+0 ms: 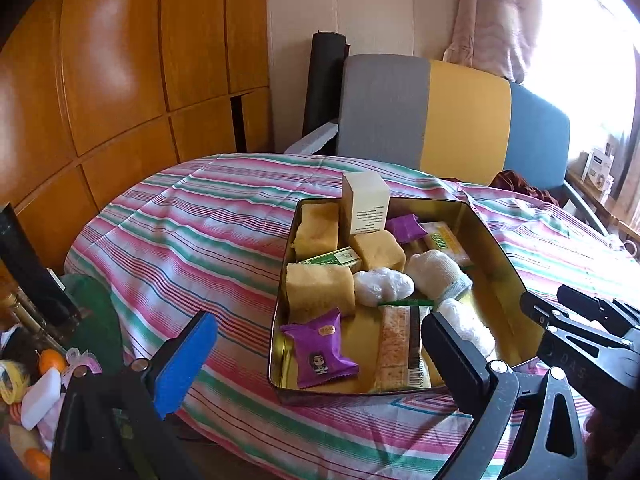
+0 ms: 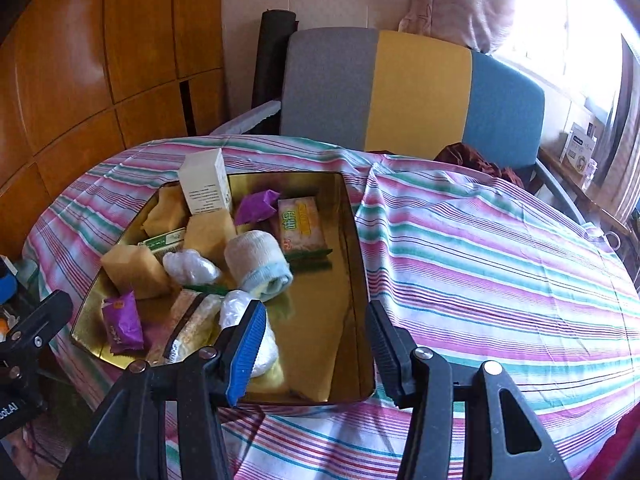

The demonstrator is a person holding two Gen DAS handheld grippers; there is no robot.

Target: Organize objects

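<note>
A gold metal tin sits on the striped cloth. It holds several snacks: yellow cakes, purple packets, a cracker pack, a rolled sock, white wrapped lumps and an upright white box. My left gripper is open and empty above the tin's near left corner. My right gripper is open and empty above the tin's near right part; it also shows in the left wrist view.
A grey, yellow and blue chair stands behind the table. Wooden cabinets line the left. Clutter with oranges lies low at the left. Striped cloth stretches to the right of the tin.
</note>
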